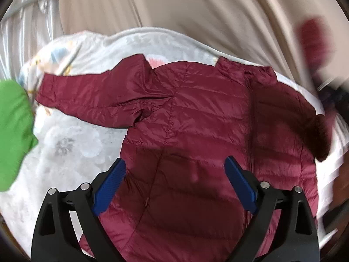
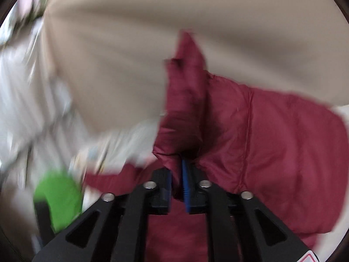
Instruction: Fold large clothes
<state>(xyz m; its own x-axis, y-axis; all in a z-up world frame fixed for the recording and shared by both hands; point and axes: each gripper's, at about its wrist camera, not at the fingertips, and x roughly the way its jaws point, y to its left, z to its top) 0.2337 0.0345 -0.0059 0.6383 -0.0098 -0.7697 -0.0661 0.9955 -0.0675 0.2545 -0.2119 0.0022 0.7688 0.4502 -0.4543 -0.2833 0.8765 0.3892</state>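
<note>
While the maroon puffer jacket (image 1: 196, 118) lies spread front-up on a pale floral bedspread (image 1: 72, 144), the left gripper (image 1: 174, 185) hovers over its lower body with its blue pads (image 1: 110, 187) spread wide and nothing between them. One sleeve (image 1: 91, 98) stretches out flat toward a green cloth (image 1: 13, 135) at the edge of the left wrist view. The right gripper (image 2: 176, 187) has its jaws drawn narrow, pinching a raised fold of the jacket's other sleeve (image 2: 185, 100), which stands lifted above the rest of the garment. A beige curtain (image 1: 196, 6) hangs behind the bed. The right wrist view is heavily blurred, so finer detail there is unclear.
</note>
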